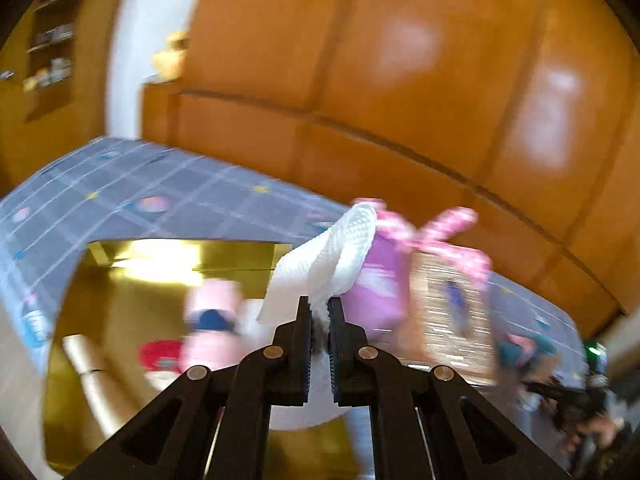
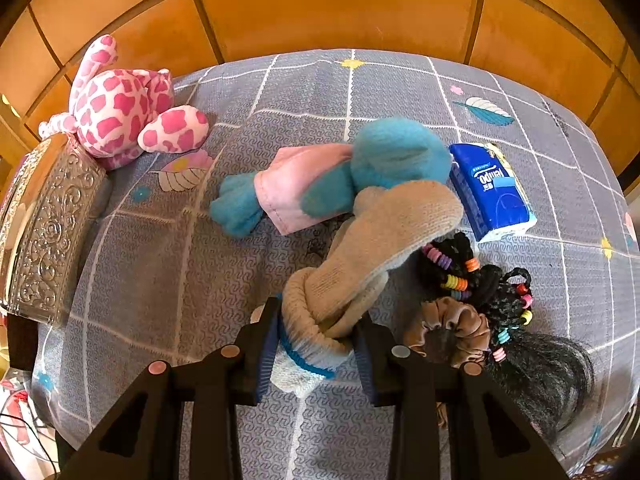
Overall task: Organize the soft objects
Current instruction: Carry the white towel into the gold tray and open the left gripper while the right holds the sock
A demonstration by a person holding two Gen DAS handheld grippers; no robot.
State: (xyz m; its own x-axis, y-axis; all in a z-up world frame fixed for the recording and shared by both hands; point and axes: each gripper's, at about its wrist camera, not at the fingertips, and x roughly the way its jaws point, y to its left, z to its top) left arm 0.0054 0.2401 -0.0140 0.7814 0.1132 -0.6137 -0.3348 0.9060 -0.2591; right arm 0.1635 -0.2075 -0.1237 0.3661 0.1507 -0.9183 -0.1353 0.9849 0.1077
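My left gripper point(image 1: 319, 306) is shut on a white paper towel point(image 1: 324, 264) and holds it above a gold box point(image 1: 120, 280) that has a pink soft toy point(image 1: 214, 328) and a red item point(image 1: 160, 354) inside. The view is blurred. My right gripper point(image 2: 316, 332) has its jaws around the cuff of a beige sock bundle point(image 2: 372, 248) lying on the grey checked cloth point(image 2: 180, 280). A blue plush toy in a pink dress point(image 2: 344, 176) lies just beyond the sock.
A pink-spotted plush point(image 2: 120, 112) leans on an embossed silver box point(image 2: 48, 220) at the left. A blue tissue pack point(image 2: 490, 188), beaded hair ties point(image 2: 460, 272), a brown scrunchie point(image 2: 456, 332) and a dark hairpiece point(image 2: 540, 372) lie at the right. Wooden panels stand behind.
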